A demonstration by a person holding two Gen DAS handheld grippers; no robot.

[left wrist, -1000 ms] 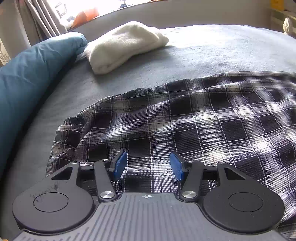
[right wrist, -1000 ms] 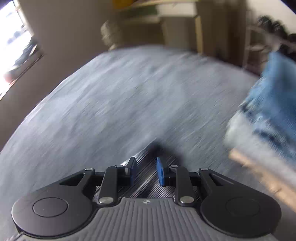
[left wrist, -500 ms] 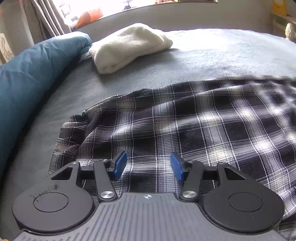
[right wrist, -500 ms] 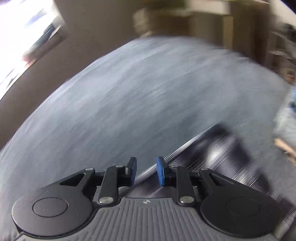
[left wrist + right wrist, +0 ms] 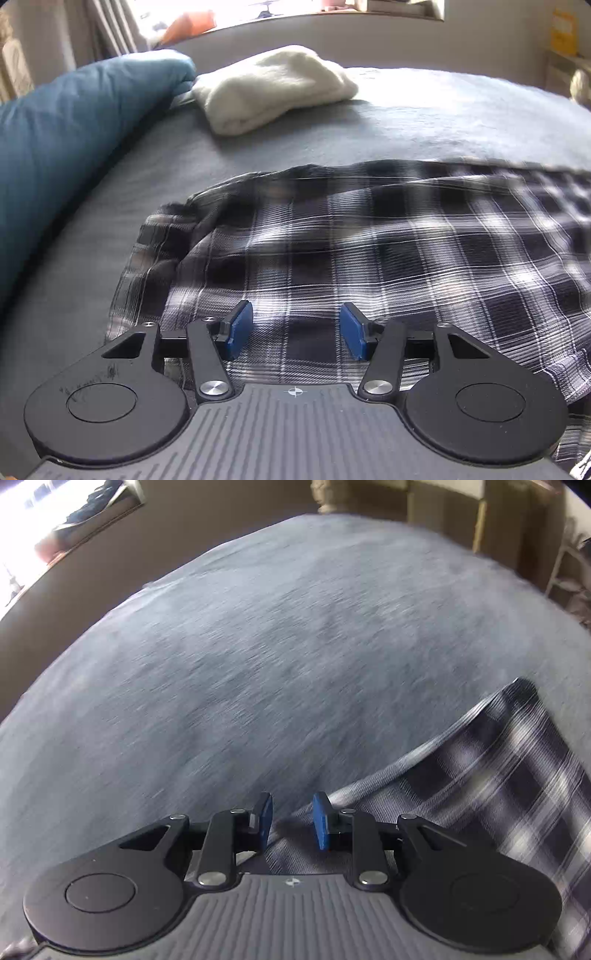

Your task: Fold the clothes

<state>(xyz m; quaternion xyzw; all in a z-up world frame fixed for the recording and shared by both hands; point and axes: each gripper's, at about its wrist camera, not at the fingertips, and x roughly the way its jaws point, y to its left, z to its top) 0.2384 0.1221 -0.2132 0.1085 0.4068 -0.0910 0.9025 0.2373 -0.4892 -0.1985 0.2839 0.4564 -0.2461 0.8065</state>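
A black-and-white plaid shirt (image 5: pixel 369 251) lies spread on the grey bed cover (image 5: pixel 424 122); its left end is bunched and its far right part is blurred. My left gripper (image 5: pixel 295 330) hovers just above the shirt's near part, open, with nothing between its blue pads (image 5: pixel 238 328). In the right wrist view a corner of the same plaid shirt (image 5: pixel 498 775) runs from the right up into the narrow gap of my right gripper (image 5: pixel 291 821). That gripper is shut on the shirt's edge over the grey bed cover (image 5: pixel 258 646).
A folded cream garment (image 5: pixel 273 88) lies at the far side of the bed, next to a teal duvet (image 5: pixel 74 147) along the left. A window sill and wall stand behind. Wooden shelving (image 5: pixel 498 517) stands beyond the bed's far right edge.
My right gripper has swept across the bed with the shirt's edge, and more plaid now shows at its right. In the left view the shirt's far edge has shifted; the left gripper slid slightly.
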